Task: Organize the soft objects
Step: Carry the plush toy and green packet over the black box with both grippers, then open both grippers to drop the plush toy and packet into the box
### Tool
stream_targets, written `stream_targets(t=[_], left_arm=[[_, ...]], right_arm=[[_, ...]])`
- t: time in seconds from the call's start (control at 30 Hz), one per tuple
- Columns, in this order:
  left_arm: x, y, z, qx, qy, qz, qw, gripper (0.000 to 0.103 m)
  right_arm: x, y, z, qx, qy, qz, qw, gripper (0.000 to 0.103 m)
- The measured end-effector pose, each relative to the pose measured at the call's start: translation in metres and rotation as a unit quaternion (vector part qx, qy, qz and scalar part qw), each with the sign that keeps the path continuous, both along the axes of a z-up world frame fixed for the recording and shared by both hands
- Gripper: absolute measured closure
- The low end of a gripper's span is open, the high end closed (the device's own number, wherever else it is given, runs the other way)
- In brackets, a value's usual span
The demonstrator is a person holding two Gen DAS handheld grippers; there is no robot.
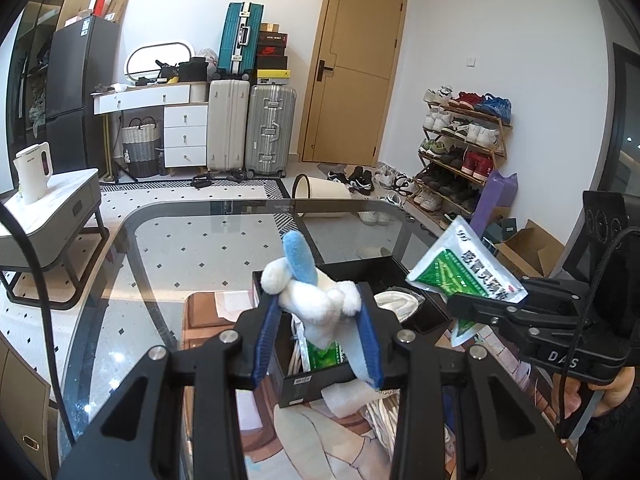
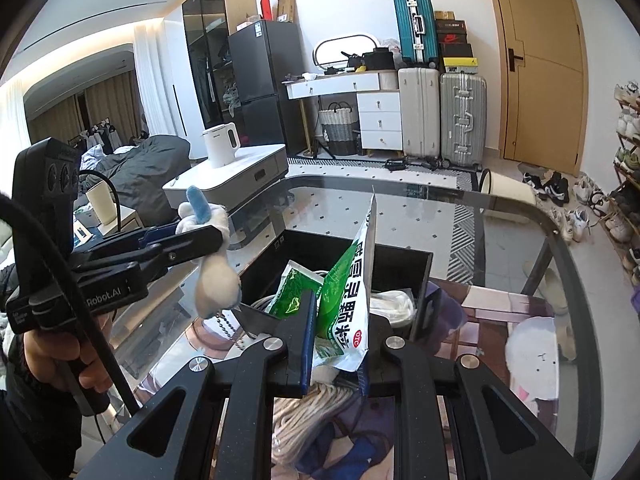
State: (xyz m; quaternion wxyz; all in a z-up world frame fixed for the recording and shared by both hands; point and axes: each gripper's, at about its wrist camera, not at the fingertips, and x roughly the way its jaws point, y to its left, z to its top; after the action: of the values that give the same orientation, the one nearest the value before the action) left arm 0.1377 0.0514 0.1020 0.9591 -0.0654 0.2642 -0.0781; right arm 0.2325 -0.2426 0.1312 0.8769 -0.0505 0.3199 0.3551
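My left gripper (image 1: 320, 320) pinching white-and-blue plush toy (image 1: 316, 292), blue pads pressed on its flanks, toy raised above black box (image 1: 384, 268). My right gripper (image 2: 336, 344) clamped on green-and-white sachet (image 2: 348, 300), standing upright between pads. Box at 12 o'clock from both claws, second green sachet (image 2: 294, 292) inside. Glass table (image 1: 192, 240) underneath.

The plush toy (image 1: 316, 304) is white with a sky-blue ear, and a paler blue strip hangs below it. The sachet (image 2: 346, 300) is white with a green field and dark lettering, plus a small red oval mark. The fingers (image 1: 370, 340) are black with blue pads. The box (image 2: 352, 258) below the sachet is black, holding another green-and-white packet (image 2: 294, 288). Beside the box lies cream-coloured rope (image 2: 308, 420). The floor (image 1: 200, 240) beyond the box is white, dotted with small black diamonds.
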Motion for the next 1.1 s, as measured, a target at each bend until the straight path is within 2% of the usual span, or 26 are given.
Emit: stream_targets(t=[0.47,0.7,1.1], left_arm=[[0.029,-0.002,-0.002,-0.006,-0.006,0.006,1.0000,0.067],[0.043,-0.005,-0.011,0.000,0.002,0.008,1.0000,0.067],[0.070,-0.019,-0.036,0.020,0.025,0.004,0.9995,0.067]], right_arm=[[0.024,0.016,-0.005,-0.011,0.002,0.012,1.000,0.086],[0.035,0.019,-0.009,-0.014,0.007,0.014,1.000,0.086],[0.061,0.031,-0.033,-0.032,0.028,0.022,0.999,0.086]])
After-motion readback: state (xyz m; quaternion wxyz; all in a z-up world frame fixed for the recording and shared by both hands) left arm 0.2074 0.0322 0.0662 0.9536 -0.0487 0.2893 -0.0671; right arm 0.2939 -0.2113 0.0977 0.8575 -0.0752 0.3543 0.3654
